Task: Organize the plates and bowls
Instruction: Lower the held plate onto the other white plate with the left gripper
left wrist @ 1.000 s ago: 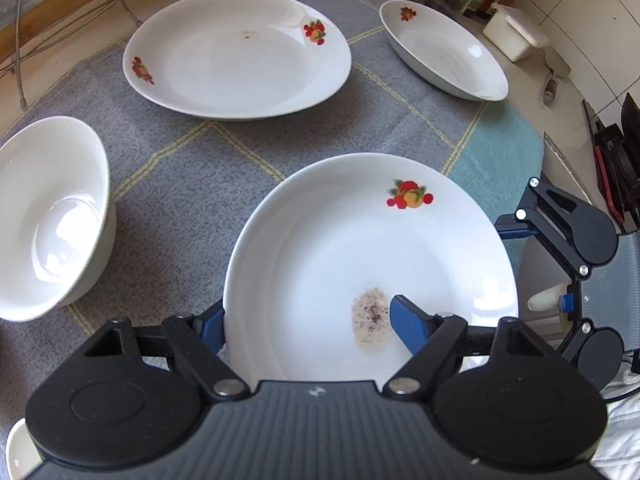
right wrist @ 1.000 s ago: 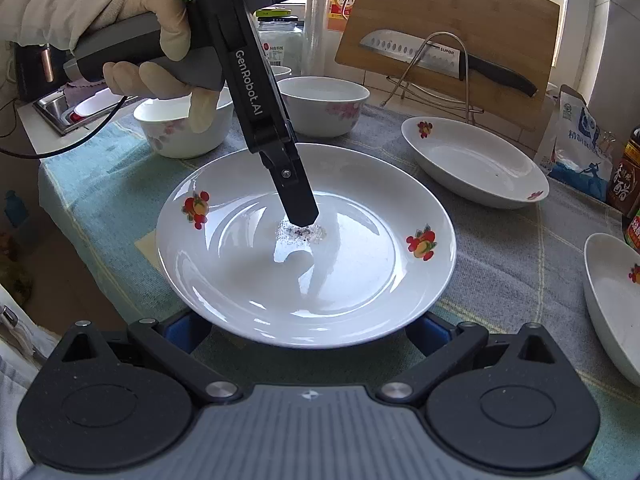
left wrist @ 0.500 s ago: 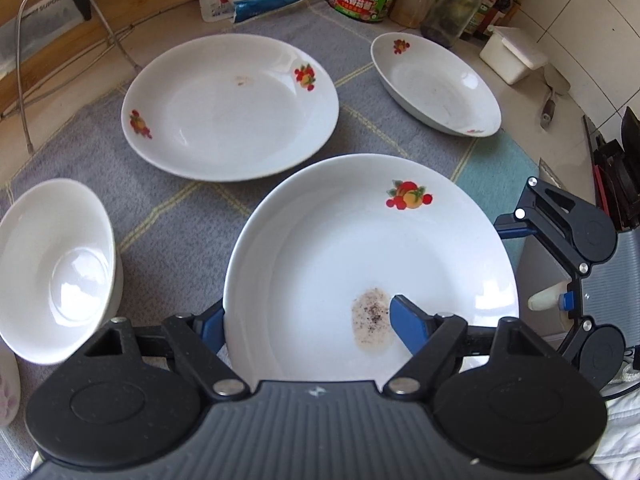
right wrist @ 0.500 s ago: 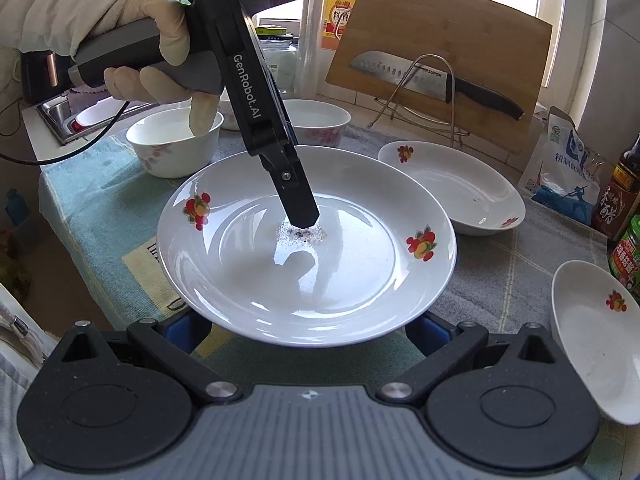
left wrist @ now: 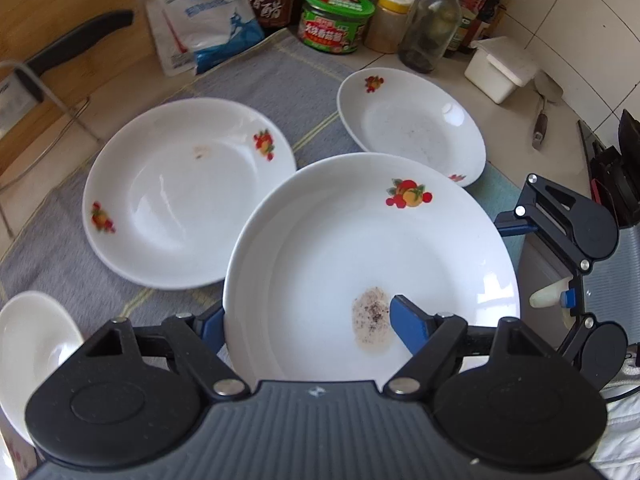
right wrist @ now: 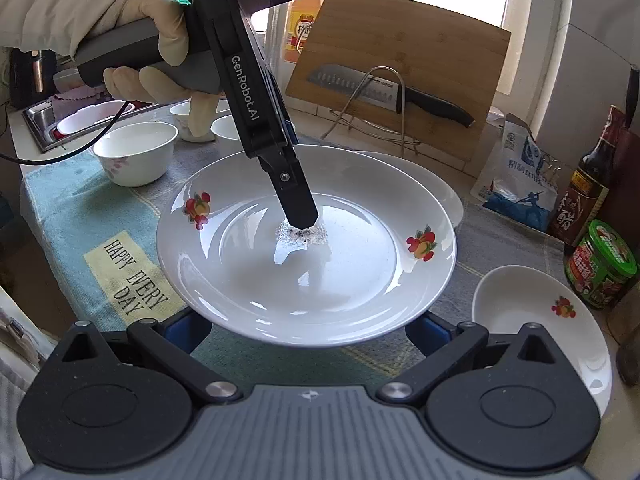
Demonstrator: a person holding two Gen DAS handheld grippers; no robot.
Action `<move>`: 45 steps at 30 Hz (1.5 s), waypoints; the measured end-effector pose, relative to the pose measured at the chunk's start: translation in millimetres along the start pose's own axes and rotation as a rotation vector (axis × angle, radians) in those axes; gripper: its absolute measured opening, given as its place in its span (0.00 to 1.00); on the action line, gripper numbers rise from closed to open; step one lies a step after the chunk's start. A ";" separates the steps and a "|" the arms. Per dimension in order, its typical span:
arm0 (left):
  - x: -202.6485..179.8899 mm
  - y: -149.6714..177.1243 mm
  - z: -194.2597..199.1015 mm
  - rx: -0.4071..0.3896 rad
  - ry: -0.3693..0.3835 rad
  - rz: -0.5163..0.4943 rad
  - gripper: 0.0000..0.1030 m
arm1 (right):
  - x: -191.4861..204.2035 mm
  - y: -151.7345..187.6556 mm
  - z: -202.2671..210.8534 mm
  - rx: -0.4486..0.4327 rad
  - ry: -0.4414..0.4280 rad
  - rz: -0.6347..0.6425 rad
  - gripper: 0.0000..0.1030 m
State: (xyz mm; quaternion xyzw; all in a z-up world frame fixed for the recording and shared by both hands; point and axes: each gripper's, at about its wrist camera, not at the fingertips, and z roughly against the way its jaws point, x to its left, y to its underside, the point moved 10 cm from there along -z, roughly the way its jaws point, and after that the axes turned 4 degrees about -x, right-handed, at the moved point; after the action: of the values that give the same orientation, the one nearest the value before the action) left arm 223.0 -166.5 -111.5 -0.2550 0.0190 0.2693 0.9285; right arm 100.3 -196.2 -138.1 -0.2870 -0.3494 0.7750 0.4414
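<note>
A white plate point(left wrist: 360, 240) with fruit prints and a speckled residue patch point(left wrist: 370, 320) hangs above the grey cloth. My left gripper point(left wrist: 304, 316) is shut on its rim, one blue pad point(left wrist: 404, 320) inside the plate and the other below it. In the right wrist view the left gripper point(right wrist: 300, 208) reaches down into the plate point(right wrist: 320, 280), held by a gloved hand point(right wrist: 160, 40). My right gripper point(right wrist: 304, 330) stands wide, its fingertips hidden under the plate's near rim. A second plate point(left wrist: 180, 200), a deep plate point(left wrist: 408, 128) and a bowl point(left wrist: 32, 352) lie on the cloth.
Jars and bottles point(left wrist: 336, 20), a bag point(left wrist: 208, 24) and a white box point(left wrist: 500, 68) line the back. A cutting board point(right wrist: 400, 72) with a knife point(right wrist: 384, 88) on a wire rack stands behind. Several bowls point(right wrist: 136, 152) sit near a sink point(right wrist: 40, 120).
The held plate has risen and travelled with both grippers toward the jars. It now overlaps the other plates in view, and the bowl has slid to the lower left corner.
</note>
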 end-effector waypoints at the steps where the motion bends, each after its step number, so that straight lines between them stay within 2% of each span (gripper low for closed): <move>1: -3.3 -5.3 -2.1 0.000 0.006 -0.007 0.79 | -4.1 1.2 2.0 0.000 0.005 -0.005 1.00; 26: -69.5 -97.7 -80.3 0.025 0.125 -0.176 0.79 | -99.8 46.4 41.4 0.049 0.176 -0.115 1.00; 37: -92.6 -124.9 -110.9 0.051 0.175 -0.251 0.79 | -126.3 63.2 54.3 0.069 0.241 -0.182 1.00; 45: -99.5 -137.1 -132.8 0.073 0.203 -0.265 0.79 | -140.1 71.7 57.6 0.085 0.270 -0.212 1.00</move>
State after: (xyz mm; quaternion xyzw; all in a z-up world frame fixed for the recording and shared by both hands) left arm 221.5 -378.9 -146.2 -0.2473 0.0886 0.1164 0.9578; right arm 84.7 -363.0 -141.9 -0.3312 -0.2822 0.6927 0.5752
